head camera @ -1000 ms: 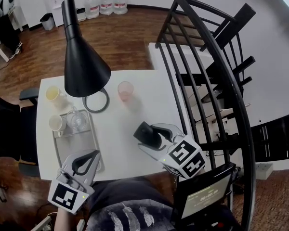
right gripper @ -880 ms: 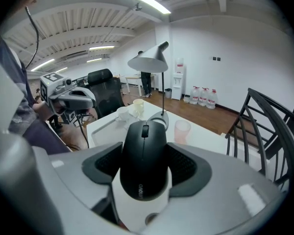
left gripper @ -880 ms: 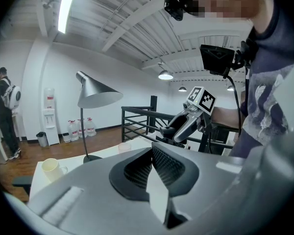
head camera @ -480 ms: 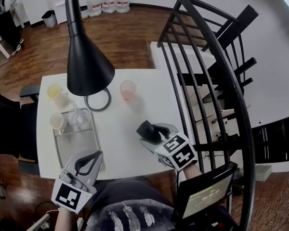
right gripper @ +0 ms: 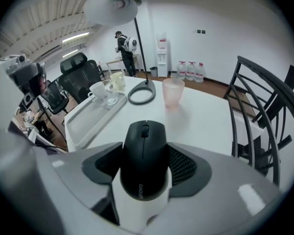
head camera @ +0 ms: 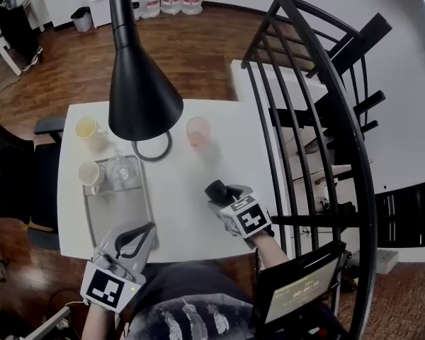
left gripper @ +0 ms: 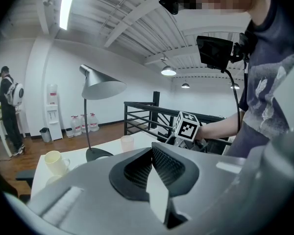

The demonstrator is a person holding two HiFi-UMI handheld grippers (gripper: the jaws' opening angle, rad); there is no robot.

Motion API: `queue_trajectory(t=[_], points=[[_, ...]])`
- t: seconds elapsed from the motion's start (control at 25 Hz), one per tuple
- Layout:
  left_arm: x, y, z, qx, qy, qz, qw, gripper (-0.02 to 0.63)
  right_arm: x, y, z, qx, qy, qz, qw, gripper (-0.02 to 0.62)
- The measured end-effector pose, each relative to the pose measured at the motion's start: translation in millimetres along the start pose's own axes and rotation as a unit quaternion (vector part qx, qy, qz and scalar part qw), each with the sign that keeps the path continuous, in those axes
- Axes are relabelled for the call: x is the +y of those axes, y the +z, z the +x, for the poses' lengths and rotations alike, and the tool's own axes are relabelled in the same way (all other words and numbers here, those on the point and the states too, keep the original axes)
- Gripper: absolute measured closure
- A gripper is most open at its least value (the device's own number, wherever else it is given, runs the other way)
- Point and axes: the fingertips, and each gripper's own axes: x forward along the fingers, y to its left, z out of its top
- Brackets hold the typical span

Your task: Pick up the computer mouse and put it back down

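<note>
Here, right tongs (right gripper: 146,166) clamp the mouse (right gripper: 143,143), wheel end pointing outward; left tongs (left gripper: 152,173) closed.

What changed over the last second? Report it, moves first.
The right gripper has come down toward the white table, carrying the black computer mouse, still clamped between its jaws; whether it touches down yet is unclear. The left gripper stays shut and empty by the tray. The desk lamp and pink cup are unmoved.

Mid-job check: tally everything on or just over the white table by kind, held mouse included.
Mugs: 2
Pink cup: 1
Clear glass: 1
Tray: 1
Desk lamp: 1
Computer mouse: 1
Total: 7
</note>
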Motion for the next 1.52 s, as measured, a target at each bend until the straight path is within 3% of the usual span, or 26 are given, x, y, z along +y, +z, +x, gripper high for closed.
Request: queue_trajectory(t=[0.84, 1.52], points=[[15, -19, -10, 0.020, 0.006, 0.008, 0.9997, 0.591, -3, -36, 68, 0.049, -0.037, 0.087, 0.994, 0.302], [10, -20, -2, 0.017, -0.010, 0.002, 0.9998, 0.591, 4, -53, 89, 0.063, -0.049, 0.091, 0.993, 0.301]])
